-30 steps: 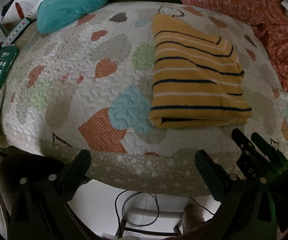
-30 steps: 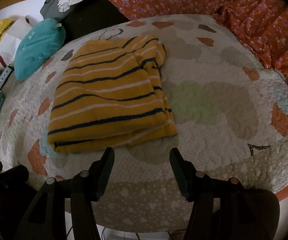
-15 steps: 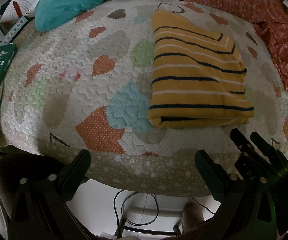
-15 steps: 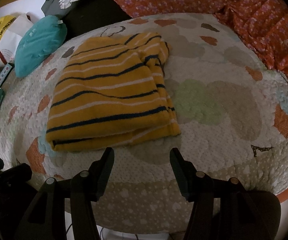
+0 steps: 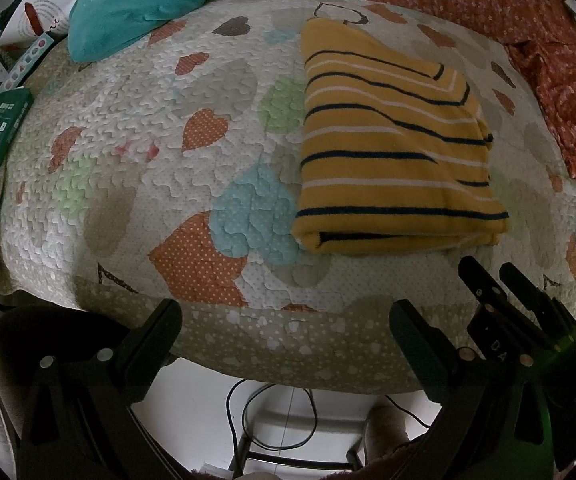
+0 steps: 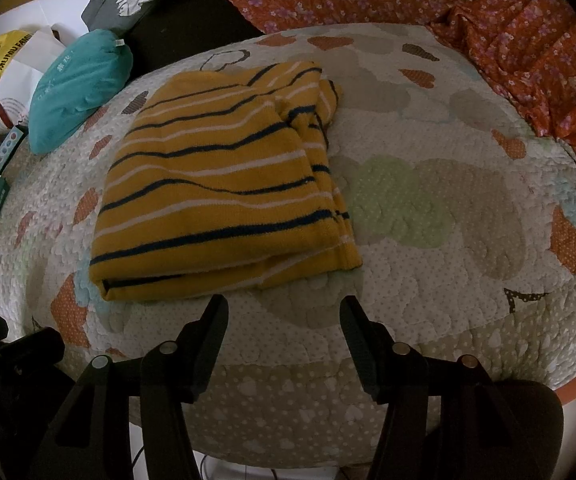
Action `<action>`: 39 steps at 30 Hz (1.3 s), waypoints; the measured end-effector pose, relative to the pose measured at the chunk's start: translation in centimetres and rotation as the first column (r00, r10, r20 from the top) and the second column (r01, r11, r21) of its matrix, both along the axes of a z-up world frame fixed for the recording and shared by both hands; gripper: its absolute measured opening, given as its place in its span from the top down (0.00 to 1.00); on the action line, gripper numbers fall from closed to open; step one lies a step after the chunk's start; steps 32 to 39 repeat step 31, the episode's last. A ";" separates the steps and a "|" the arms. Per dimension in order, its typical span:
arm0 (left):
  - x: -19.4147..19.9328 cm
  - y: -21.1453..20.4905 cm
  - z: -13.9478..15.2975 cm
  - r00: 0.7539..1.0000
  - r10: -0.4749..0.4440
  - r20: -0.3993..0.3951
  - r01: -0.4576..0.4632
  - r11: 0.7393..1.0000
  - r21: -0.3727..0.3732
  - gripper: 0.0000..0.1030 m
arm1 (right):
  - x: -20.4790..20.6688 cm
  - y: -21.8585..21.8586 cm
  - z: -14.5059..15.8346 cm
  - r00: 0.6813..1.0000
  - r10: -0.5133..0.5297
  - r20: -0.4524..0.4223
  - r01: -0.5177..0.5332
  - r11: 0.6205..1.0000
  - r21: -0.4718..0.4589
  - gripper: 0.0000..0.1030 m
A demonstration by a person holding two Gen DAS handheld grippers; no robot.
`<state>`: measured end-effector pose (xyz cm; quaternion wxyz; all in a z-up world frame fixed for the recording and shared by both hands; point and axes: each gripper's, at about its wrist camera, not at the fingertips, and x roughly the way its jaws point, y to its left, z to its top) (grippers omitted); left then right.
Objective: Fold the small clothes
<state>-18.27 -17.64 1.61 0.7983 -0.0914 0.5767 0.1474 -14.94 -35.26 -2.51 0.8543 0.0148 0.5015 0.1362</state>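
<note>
Bare quilt point(image 5: 136, 128) left of the folded striped top point(image 5: 387, 148); teal pouch point(image 5: 136, 4) at far-left edge.

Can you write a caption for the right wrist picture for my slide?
A folded yellow striped top lies on the heart-patterned quilt, with the open, empty right gripper hovering near its edge.

A heart-patterned quilt point(image 6: 427, 208) covers the surface; orange floral fabric point(image 6: 467, 12) lies behind, dimly lit.
</note>
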 end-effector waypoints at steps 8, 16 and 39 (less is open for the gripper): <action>0.0 0.3 -0.2 1.000 0.011 0.001 -0.011 1.000 -0.006 0.00 | 0.1 0.6 0.4 1.000 0.016 0.016 -0.016 1.000 -0.006 0.39; 0.1 1.5 -0.3 0.999 0.040 0.004 -0.039 0.999 -0.023 0.00 | 0.5 1.6 0.8 0.999 0.040 0.030 -0.040 0.999 -0.018 0.39; 1.6 3.9 -0.9 0.997 0.069 0.026 -0.067 0.993 -0.094 0.00 | 2.3 3.0 1.5 0.997 0.064 0.048 -0.062 0.997 -0.034 0.35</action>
